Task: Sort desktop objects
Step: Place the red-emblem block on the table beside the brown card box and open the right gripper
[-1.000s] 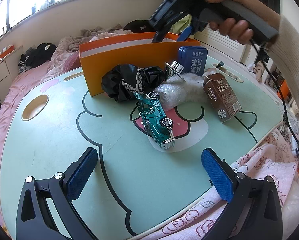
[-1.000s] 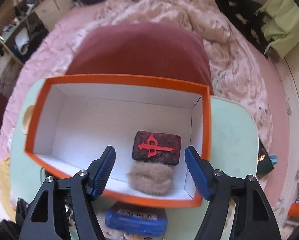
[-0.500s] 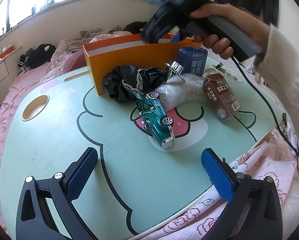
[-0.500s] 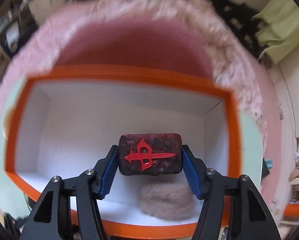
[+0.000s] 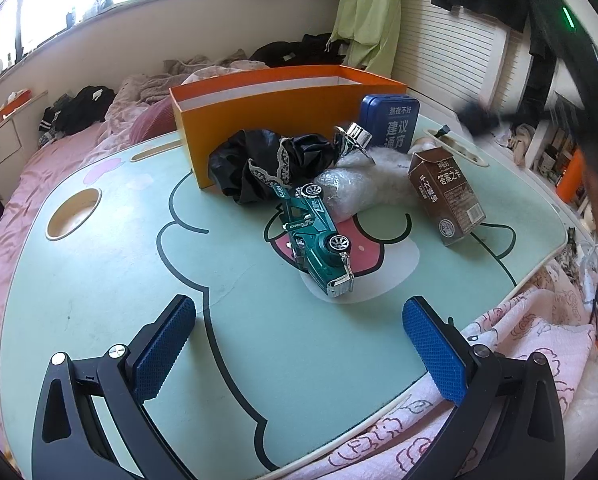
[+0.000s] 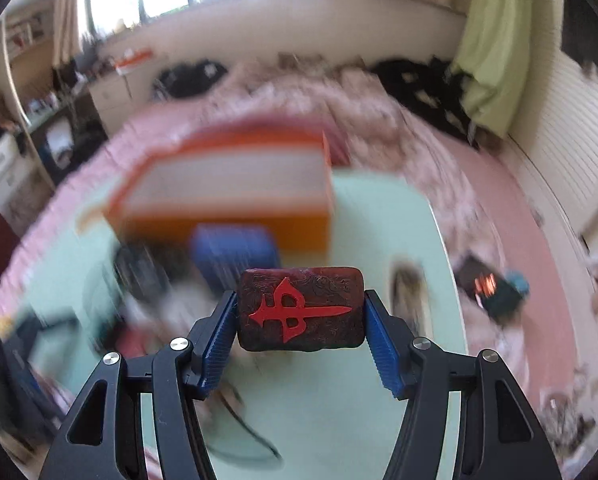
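My right gripper (image 6: 301, 310) is shut on a dark red block with a red emblem (image 6: 301, 308) and holds it in the air above the table, in front of the orange box (image 6: 235, 200). That view is blurred. My left gripper (image 5: 299, 340) is open and empty, low over the green table (image 5: 99, 280). Ahead of it lies a green toy truck (image 5: 317, 240) on its side. Behind the truck are a black cloth (image 5: 263, 164), a clear plastic bag (image 5: 351, 188), a blue tin (image 5: 389, 124) and a brown carton (image 5: 445, 196). The orange box (image 5: 279, 108) stands at the back.
A round cup hole (image 5: 73, 214) sits in the table's left side. Pink bedding (image 5: 531, 336) lies past the table's near right edge. A dark phone-like object (image 6: 487, 288) lies on the bed to the right. The person's dark sleeve (image 5: 579, 80) crosses the upper right.
My right gripper closed on the dark red block inside the orange box, lifted it out and swung back over the table. It has left the left wrist view. The left gripper stayed still.
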A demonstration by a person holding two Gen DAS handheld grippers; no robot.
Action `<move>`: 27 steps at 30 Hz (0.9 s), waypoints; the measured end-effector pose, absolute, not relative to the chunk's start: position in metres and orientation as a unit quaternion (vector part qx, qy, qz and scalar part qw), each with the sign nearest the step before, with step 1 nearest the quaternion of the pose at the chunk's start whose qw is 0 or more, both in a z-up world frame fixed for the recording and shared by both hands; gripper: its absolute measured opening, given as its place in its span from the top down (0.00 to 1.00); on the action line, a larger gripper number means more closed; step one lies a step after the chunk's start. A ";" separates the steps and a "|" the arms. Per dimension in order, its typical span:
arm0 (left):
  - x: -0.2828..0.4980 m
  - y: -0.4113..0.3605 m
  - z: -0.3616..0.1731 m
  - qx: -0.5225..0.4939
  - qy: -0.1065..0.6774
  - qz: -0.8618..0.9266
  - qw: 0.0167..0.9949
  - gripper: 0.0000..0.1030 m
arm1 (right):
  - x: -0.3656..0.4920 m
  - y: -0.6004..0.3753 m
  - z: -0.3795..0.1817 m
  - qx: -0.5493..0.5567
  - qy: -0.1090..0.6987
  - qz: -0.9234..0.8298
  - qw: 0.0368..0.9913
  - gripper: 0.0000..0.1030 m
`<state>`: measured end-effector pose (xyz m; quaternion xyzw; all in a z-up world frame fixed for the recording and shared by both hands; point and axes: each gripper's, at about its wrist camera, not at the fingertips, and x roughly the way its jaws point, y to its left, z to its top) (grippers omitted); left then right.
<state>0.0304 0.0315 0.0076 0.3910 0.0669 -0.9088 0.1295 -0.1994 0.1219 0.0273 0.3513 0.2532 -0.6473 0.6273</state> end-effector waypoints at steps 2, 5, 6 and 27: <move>0.030 0.032 0.008 0.391 0.067 -0.909 0.130 0.00 | -0.191 0.125 0.007 0.364 0.266 -0.635 0.627 0.41; 0.029 0.031 0.007 0.391 0.066 -0.909 0.130 0.00 | -0.180 0.120 -0.006 0.365 0.272 -0.631 0.628 0.42; 0.029 0.031 0.007 0.391 0.067 -0.909 0.130 0.00 | -0.178 0.114 -0.007 0.365 0.270 -0.631 0.629 0.41; 0.029 0.029 0.006 0.392 0.067 -0.908 0.131 0.00 | -0.146 0.171 -0.029 0.281 0.220 -0.652 0.668 0.00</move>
